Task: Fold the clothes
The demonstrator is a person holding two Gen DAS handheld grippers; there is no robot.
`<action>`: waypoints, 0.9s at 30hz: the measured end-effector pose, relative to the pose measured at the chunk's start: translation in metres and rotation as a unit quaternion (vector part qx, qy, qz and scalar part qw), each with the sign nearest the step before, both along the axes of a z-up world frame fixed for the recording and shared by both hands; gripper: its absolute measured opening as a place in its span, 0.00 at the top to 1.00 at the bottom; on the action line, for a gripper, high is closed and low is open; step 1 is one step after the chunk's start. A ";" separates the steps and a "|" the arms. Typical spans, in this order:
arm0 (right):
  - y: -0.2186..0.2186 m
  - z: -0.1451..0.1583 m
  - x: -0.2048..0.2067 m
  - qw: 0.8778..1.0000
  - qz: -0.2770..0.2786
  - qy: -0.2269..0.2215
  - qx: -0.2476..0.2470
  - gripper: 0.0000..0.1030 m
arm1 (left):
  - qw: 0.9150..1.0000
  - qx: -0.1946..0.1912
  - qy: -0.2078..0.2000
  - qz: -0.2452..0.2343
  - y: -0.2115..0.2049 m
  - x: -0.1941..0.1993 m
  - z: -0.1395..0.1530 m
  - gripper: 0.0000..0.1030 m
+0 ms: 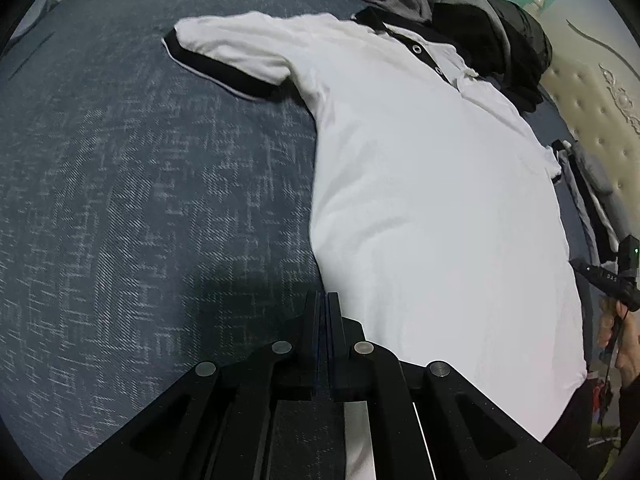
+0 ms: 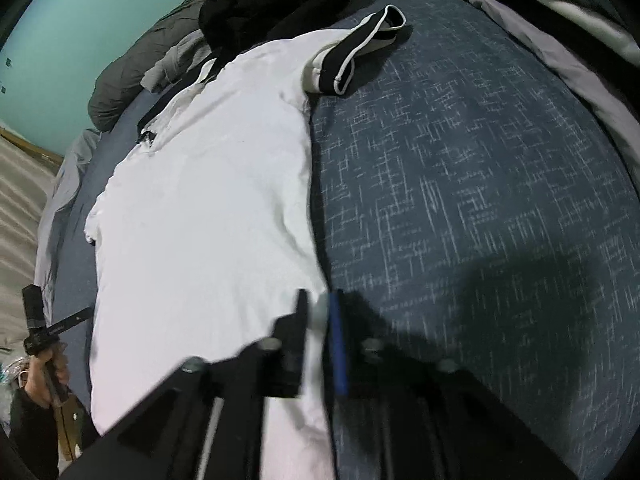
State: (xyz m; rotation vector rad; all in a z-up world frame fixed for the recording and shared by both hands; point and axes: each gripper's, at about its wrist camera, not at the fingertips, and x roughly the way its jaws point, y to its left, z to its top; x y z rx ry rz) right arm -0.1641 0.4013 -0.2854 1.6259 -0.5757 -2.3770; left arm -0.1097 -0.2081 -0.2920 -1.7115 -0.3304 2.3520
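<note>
**Fig. White polo shirt [image 1: 420, 200] spread flat on the blue bed cover [image 1: 140, 200], my two grippers at its lower corners.**

My left gripper [image 1: 325, 300] tilts steeply down, its fingers pressed together with nothing visibly between them, tips at the shirt's left side edge near the hem; the shirt stretches ahead and to their right. My right gripper [image 2: 319, 304] also tilts steeply down, fingers partly apart and straddling the shirt's right side edge [image 2: 316, 320]; whether they press on the cloth I cannot tell. The black-trimmed sleeve [image 2: 360, 52] lies far ahead.
</note>
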 end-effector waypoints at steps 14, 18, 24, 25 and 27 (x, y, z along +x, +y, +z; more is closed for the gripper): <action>-0.008 -0.004 0.027 1.000 0.017 -0.006 -0.011 0.96 | 1.000 -0.001 -0.005 -0.017 0.003 0.025 -0.007 1.00; 0.003 -0.001 0.031 1.000 0.000 0.001 0.000 0.97 | 1.000 -0.022 0.016 0.002 -0.007 0.032 0.003 1.00; 0.005 -0.006 0.032 1.000 -0.001 0.001 0.016 0.97 | 0.999 -0.034 0.011 0.027 -0.026 0.042 0.001 1.00; 0.005 -0.006 0.032 1.000 -0.003 0.002 0.012 0.97 | 0.999 -0.022 0.008 0.029 -0.029 0.044 0.001 1.00; 0.007 -0.007 0.033 1.000 -0.006 0.003 0.003 0.97 | 0.999 0.016 0.003 0.030 -0.034 0.044 0.000 1.00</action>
